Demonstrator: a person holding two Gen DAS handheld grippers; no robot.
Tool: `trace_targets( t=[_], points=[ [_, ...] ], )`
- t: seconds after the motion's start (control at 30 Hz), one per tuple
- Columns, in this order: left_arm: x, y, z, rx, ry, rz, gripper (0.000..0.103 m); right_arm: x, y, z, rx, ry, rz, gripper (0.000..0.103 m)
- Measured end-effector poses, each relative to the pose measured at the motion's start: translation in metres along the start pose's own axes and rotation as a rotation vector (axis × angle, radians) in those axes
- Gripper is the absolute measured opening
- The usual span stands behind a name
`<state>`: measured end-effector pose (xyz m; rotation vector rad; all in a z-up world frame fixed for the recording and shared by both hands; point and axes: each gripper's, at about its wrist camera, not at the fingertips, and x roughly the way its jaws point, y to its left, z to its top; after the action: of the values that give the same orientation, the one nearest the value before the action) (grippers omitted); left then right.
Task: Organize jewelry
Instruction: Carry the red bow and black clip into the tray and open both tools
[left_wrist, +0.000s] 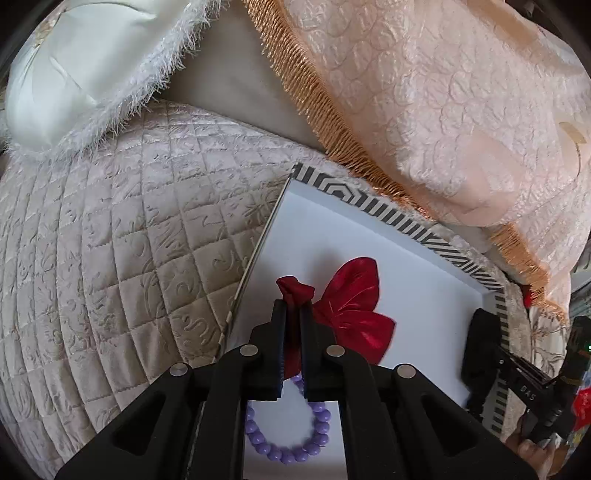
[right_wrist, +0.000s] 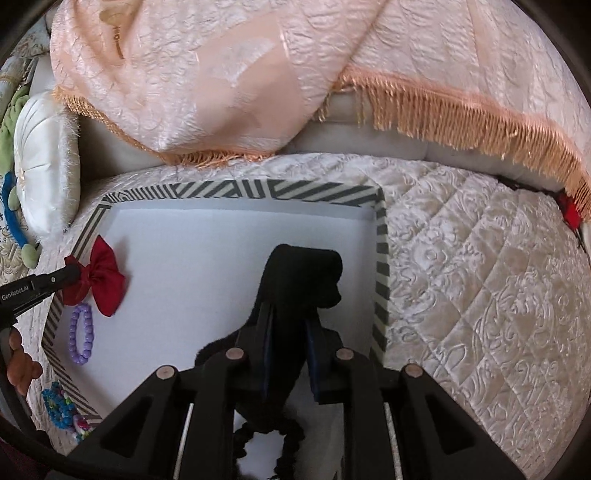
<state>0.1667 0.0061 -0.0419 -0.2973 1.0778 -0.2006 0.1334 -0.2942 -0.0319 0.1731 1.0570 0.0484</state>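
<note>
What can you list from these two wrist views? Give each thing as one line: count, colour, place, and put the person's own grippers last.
Tray: one, white floor with grey-and-cream striped rim, on the quilted cover.
Bow: one, red, over the tray's left side, pinched at its knot.
Bead bracelet: one, purple, on the tray floor near the bow.
Black fabric piece: one, black, over the tray middle, held.
Bright bead items: blue and mixed colours, outside the tray's near-left corner; count unclear.
Fringed throw: one, peach, behind the tray.
Cushion: one, white, fringed, far left.
Left gripper: black, shut on the bow.
Right gripper: black, shut on the black fabric piece.
</note>
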Motion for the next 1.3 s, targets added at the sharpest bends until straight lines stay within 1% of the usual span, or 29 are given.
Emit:
trace_targets(
  t=[0.03,0.07,0.1,0.13,0.2,0.3,0.47,0.63,0.8,0.93,1.07,1.3],
  points=[
    [0.001,0.000,0.000,0.003,0.004,0.006,0.000,0.001,0.000,0.000,0.001,-0.001,-0.003,0.022],
    [0.002,0.000,-0.001,0.006,0.007,0.009,0.000,0.001,0.000,0.000,0.003,-0.002,-0.007,0.031],
    [0.002,-0.001,-0.001,0.006,0.010,0.011,0.007,0.000,-0.001,0.000,0.006,-0.004,-0.009,0.034],
    [0.002,0.000,-0.001,0.005,0.011,0.009,0.013,0.000,-0.002,0.000,0.008,-0.010,-0.001,0.035],
    [-0.001,0.000,-0.001,0.006,0.009,0.003,0.018,-0.005,-0.004,-0.002,0.015,-0.017,0.004,0.039],
    [-0.010,-0.002,-0.003,0.024,-0.009,0.027,0.020,-0.019,-0.003,-0.005,0.025,-0.040,0.025,0.043],
    [-0.029,-0.007,-0.009,0.066,-0.050,0.071,0.020,-0.044,0.004,-0.013,-0.003,-0.065,0.041,0.051],
    [-0.047,-0.012,-0.020,0.095,-0.072,0.096,0.020,-0.064,0.009,-0.021,0.011,-0.075,0.058,0.055],
    [-0.065,-0.021,-0.036,0.146,-0.100,0.122,0.020,-0.079,0.018,-0.032,-0.005,-0.074,0.054,0.056],
    [-0.079,-0.025,-0.049,0.164,-0.120,0.136,0.020,-0.092,0.026,-0.045,-0.007,-0.072,0.061,0.057],
    [-0.091,-0.029,-0.064,0.185,-0.140,0.153,0.020,-0.107,0.034,-0.058,-0.003,-0.070,0.074,0.062],
    [-0.110,-0.035,-0.090,0.198,-0.164,0.168,0.020,-0.131,0.050,-0.085,-0.016,-0.088,0.093,0.065]
  ],
)
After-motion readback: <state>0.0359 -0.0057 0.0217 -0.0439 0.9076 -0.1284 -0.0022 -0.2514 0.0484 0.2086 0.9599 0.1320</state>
